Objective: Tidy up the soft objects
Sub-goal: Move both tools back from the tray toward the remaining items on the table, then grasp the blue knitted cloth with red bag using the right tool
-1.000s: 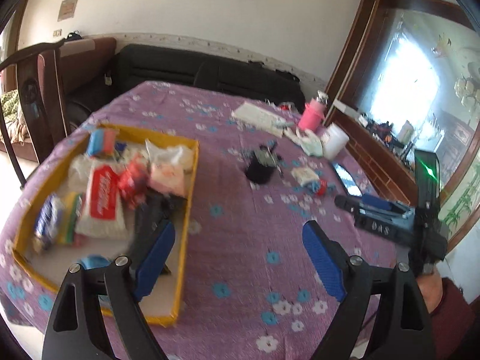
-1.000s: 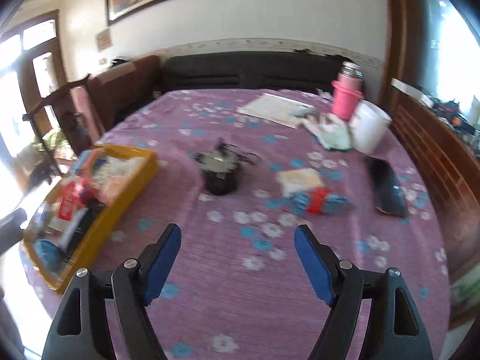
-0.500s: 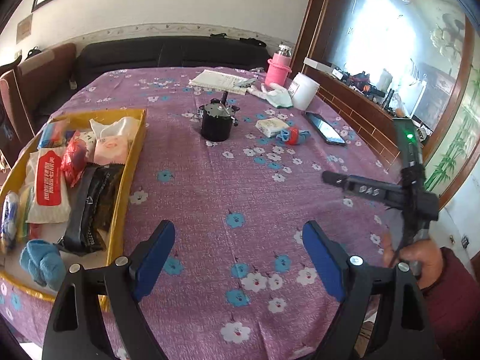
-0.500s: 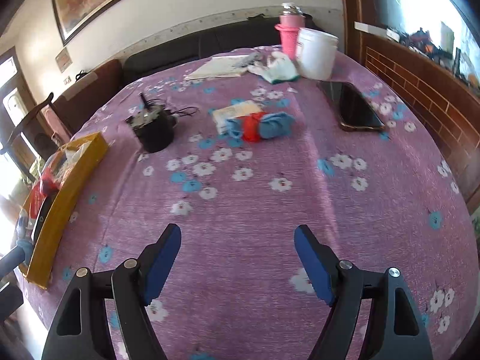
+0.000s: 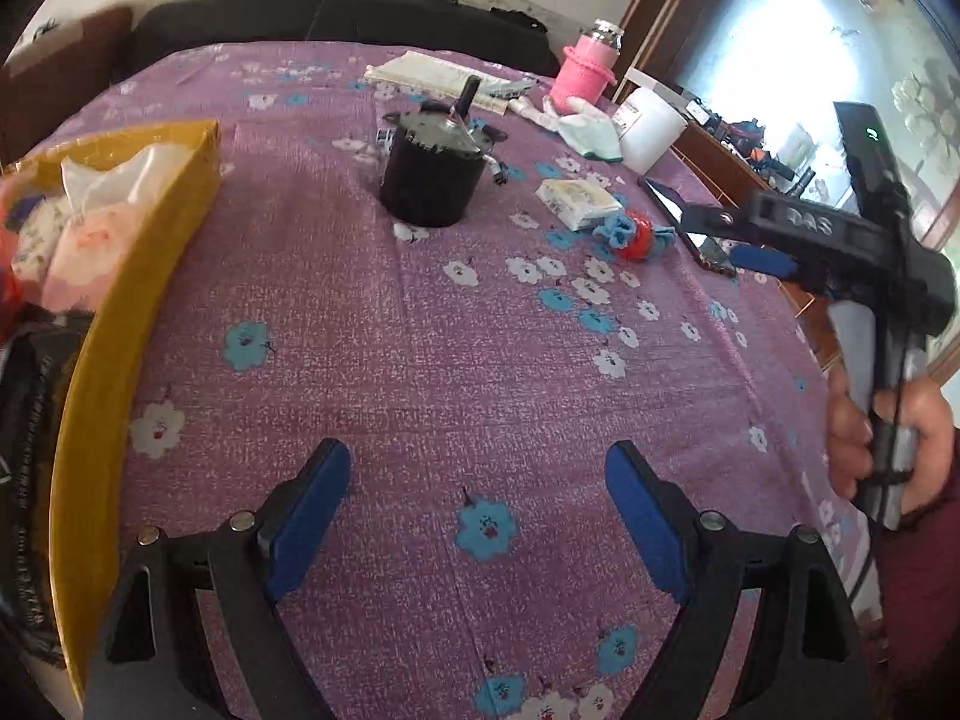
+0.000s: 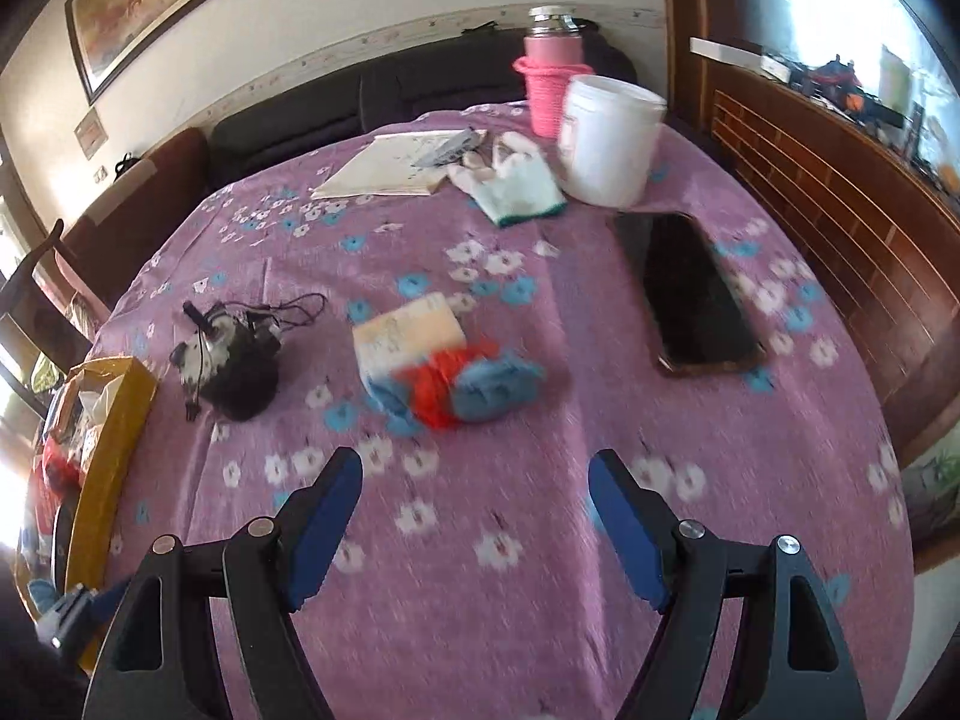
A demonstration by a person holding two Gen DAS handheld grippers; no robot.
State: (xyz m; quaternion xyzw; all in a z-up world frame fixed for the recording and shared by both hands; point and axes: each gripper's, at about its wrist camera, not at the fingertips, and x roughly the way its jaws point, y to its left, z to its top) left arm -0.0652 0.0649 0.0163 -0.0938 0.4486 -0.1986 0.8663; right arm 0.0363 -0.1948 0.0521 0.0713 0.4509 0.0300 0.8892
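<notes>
The blue-and-red soft bundle (image 6: 462, 384) lies mid-worktop, touching a white packet (image 6: 408, 330), ahead of the right gripper (image 6: 474, 510), whose jaws stand apart and empty. The left gripper (image 5: 477, 498) is likewise spread, beside the yellow tray (image 5: 96, 372) at the worktop's left edge.

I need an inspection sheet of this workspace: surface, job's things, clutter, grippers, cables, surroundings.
Surface: purple flowered tablecloth, creased.
Job's things: blue and red soft bundle touching a white tissue pack; yellow cardboard tray holding soft packets.
Clutter: black phone, white tub, pink bottle, white glove, papers.
Grippers: left gripper and right gripper open, empty.
Cables: thin wires at black round device.
Surroundings: dark sofa, framed picture.
</notes>
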